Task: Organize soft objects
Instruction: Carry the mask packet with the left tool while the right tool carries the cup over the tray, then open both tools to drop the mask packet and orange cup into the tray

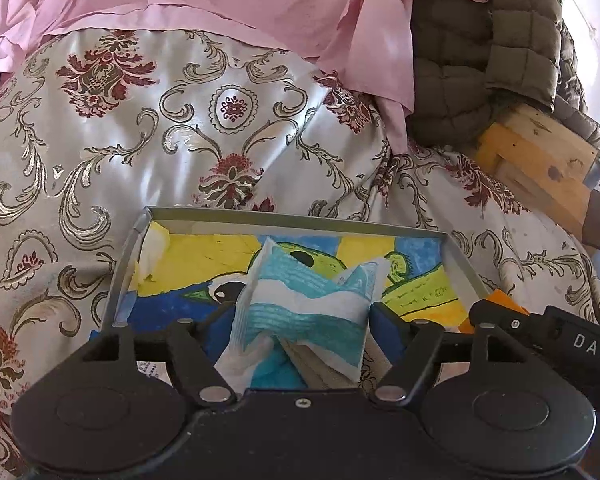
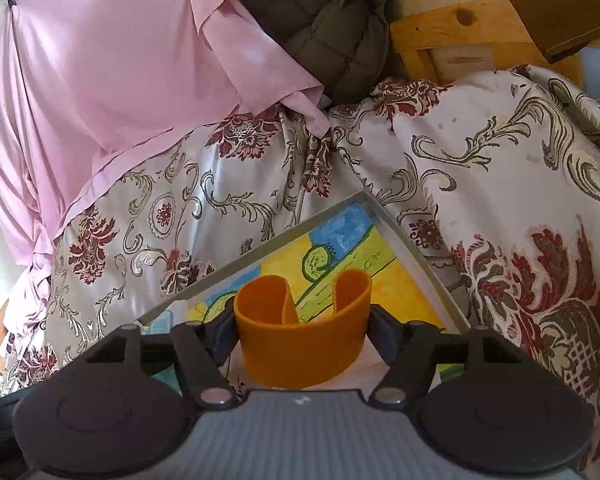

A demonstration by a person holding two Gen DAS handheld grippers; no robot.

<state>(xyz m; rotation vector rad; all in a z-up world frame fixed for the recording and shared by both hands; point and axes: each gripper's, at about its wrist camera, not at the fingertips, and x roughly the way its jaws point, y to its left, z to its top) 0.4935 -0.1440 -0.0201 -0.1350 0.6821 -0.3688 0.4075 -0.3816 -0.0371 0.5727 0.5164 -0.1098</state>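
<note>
Your left gripper [image 1: 302, 320] stood slack around the blue-and-white packet [image 1: 304, 300], your right gripper [image 2: 302, 328] loose about the curled orange band [image 2: 300, 332]; both soft things sat over the painted tray [image 1: 300, 213] on the floral cloth [image 1: 140, 120], apparently ready for release there.

A soft blue-and-white striped packet [image 1: 300, 312], crumpled and tilted, sits at six o'clock over a shallow grey tray [image 1: 296, 216] lined with a bright yellow, blue and green drawing, while a curled orange rubbery band [image 2: 300, 336] stands on edge at the tray's five o'clock corner.
</note>
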